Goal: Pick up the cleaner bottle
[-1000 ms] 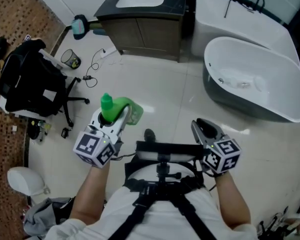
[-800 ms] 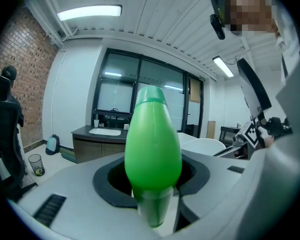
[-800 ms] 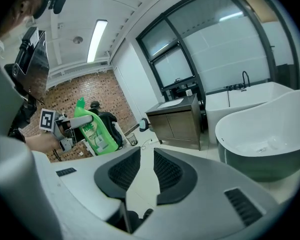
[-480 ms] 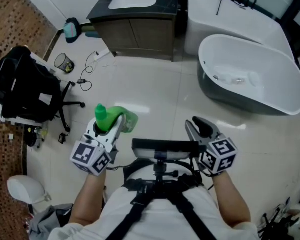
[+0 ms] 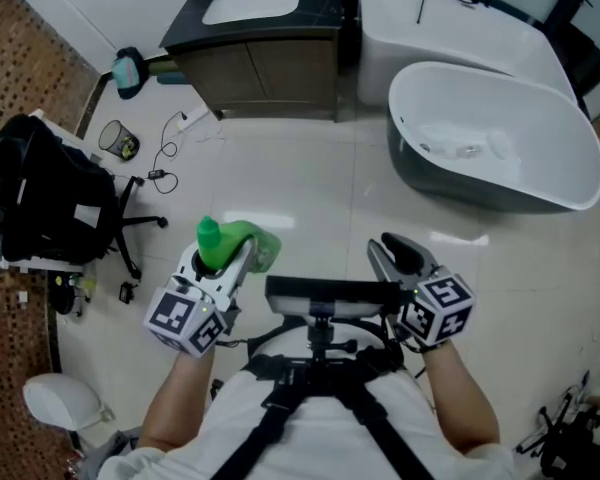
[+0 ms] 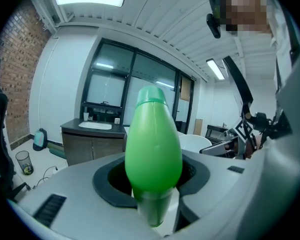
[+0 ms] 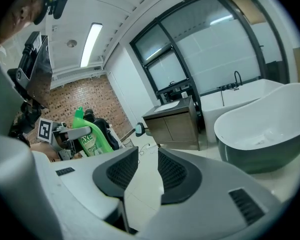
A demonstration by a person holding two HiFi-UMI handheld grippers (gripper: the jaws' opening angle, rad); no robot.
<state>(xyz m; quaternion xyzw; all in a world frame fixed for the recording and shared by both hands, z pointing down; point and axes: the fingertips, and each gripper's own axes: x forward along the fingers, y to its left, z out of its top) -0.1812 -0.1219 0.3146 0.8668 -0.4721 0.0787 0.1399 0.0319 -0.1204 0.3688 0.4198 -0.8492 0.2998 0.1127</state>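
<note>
The green cleaner bottle [image 5: 236, 242] is held above the floor, cap up, with my left gripper [image 5: 226, 258] shut on it. In the left gripper view the bottle [image 6: 154, 149] stands upright between the dark pads and fills the middle of the picture. My right gripper [image 5: 395, 256] hangs to the right at about the same height. Its jaws have just been opening and nothing is between them. The right gripper view shows the open right gripper [image 7: 147, 171], with the bottle [image 7: 92, 134] off to its left.
A grey-and-white bathtub [image 5: 500, 133] stands at the back right. A dark vanity with a sink [image 5: 260, 38] is at the back. A black office chair [image 5: 50, 198], a small bin [image 5: 115, 140] and cables [image 5: 170, 153] lie at the left. A toilet [image 5: 60, 403] is near left.
The left gripper has sunk a little in the view with the bottle still in it. The right gripper has drifted slightly left. The room has shifted as the head moved.
</note>
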